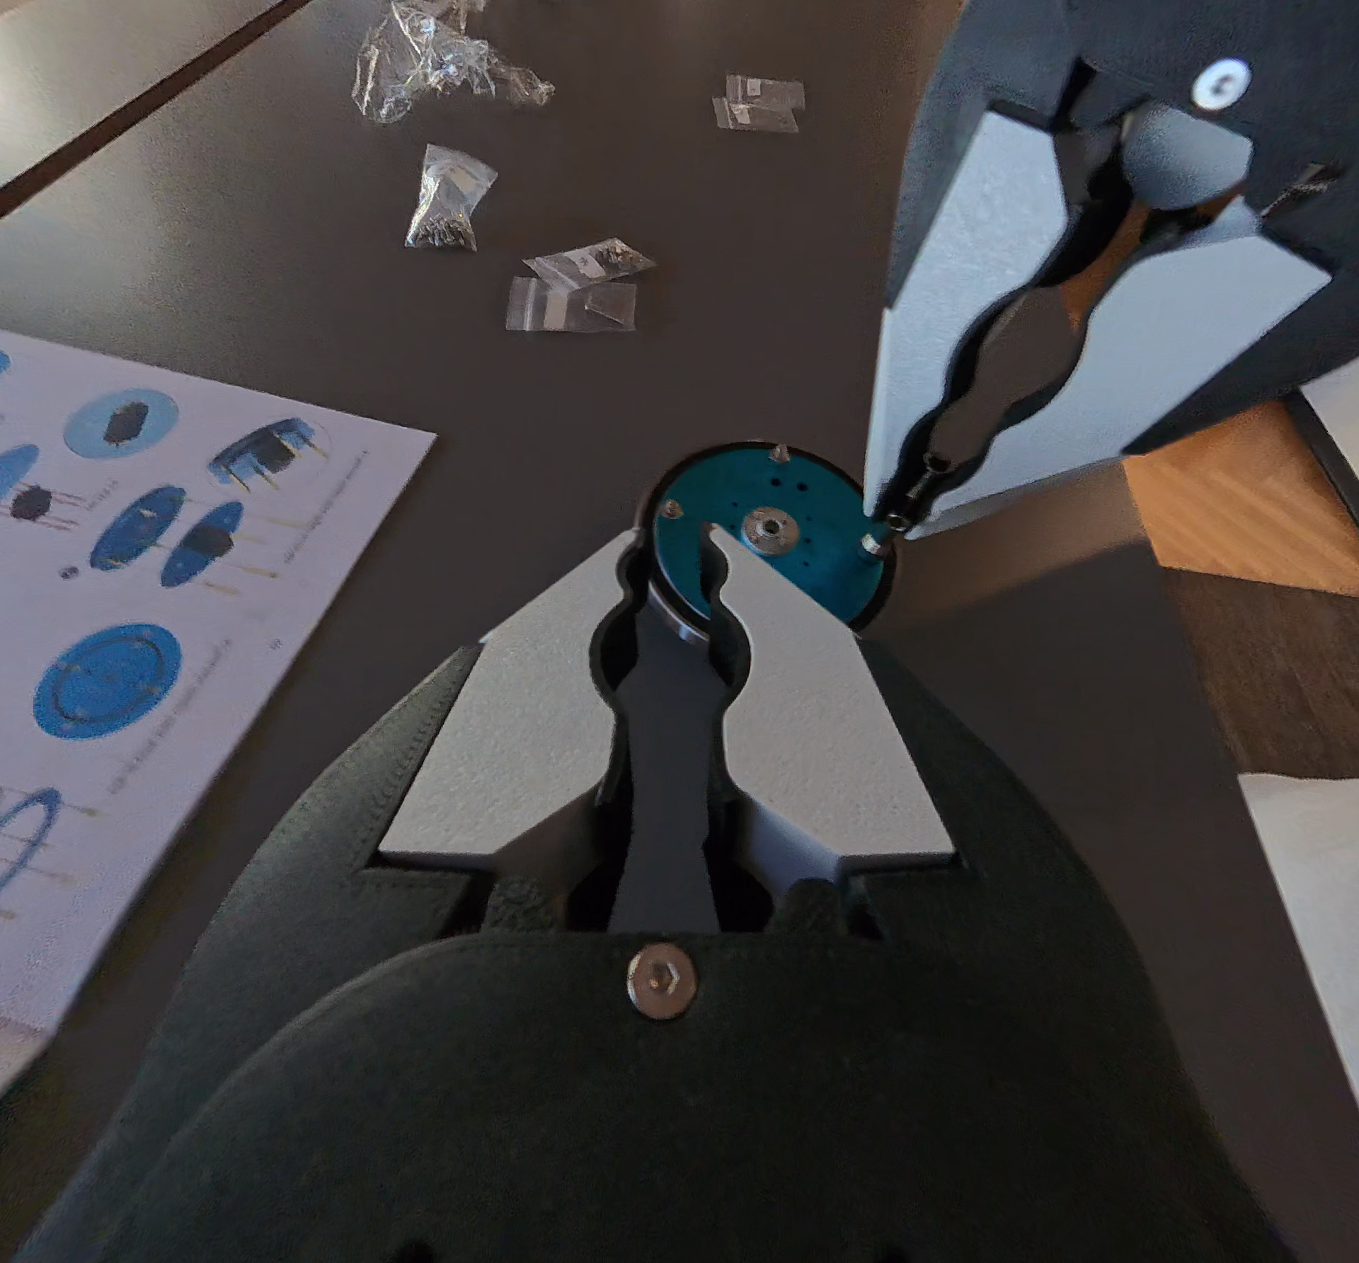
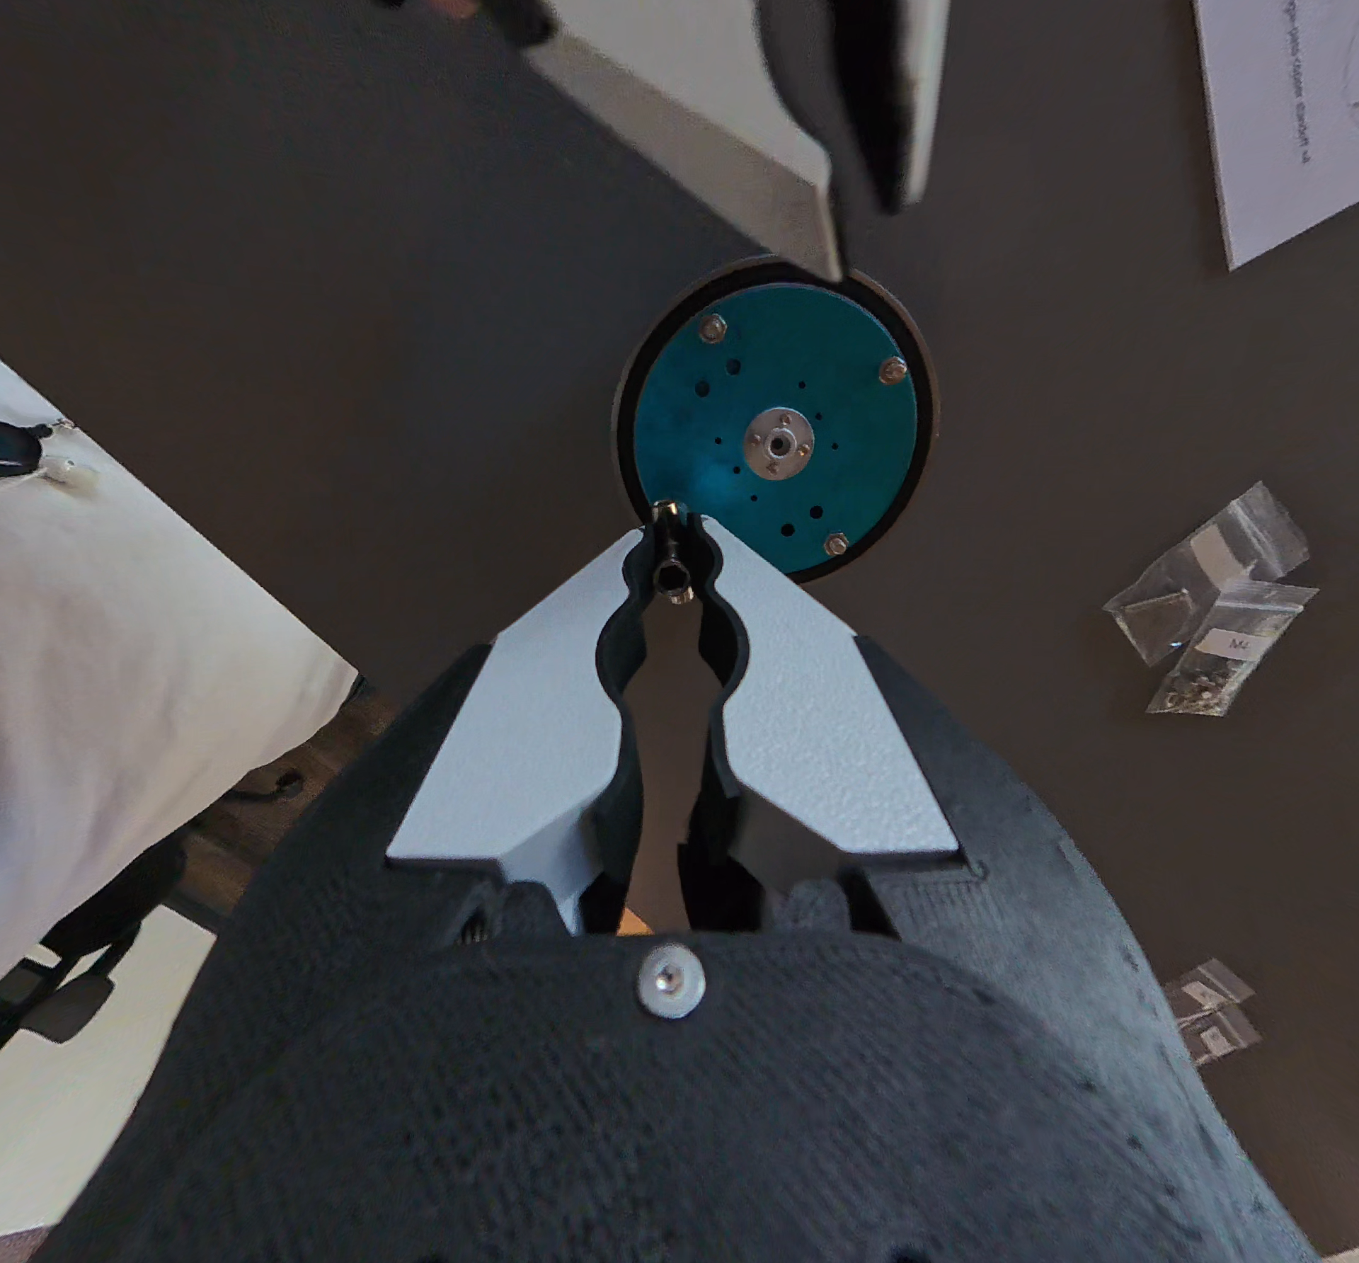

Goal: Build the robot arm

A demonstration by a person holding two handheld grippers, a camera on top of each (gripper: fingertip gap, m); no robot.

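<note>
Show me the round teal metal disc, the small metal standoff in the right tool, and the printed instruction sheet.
round teal metal disc [image 2: 809, 345]: right wrist view, bare upper face.
small metal standoff [image 2: 671, 569]: right wrist view, its barrel.
printed instruction sheet [image 1: 243, 610]: left wrist view, white middle area.

Both tongs [image 2: 673, 529] crowd the teal disc [image 1: 772, 536]; bags [image 1: 573, 290] lie beyond bare tabletop [image 1: 662, 382].
</note>
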